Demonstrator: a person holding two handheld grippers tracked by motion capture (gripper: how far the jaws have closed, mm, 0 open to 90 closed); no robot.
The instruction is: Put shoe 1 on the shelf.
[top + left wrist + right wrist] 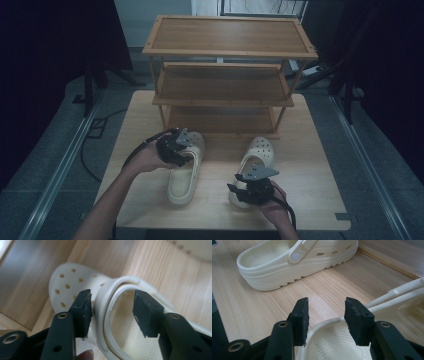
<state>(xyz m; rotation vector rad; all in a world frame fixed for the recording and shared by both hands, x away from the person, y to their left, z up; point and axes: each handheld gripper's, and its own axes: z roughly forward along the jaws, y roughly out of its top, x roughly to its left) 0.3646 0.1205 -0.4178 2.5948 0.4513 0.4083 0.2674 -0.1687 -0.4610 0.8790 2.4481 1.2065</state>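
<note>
Light wooden surface [150, 112], pale grain, rounded corners. Three-tier wooden shelf rack [225, 75] stands on its far half, tiers bare. Two cream clogs lie in front of the rack, well apart: left clog [184, 175] toe toward rack, right clog [260, 152] likewise, both upright on soles.

Two matte black grippers [176, 148] [252, 186] are seen — each topped by a grey three-cornered plate. Brass-ringed screw holes mark the jaw arms, black cables trail back, and the forearms are left bare.
</note>
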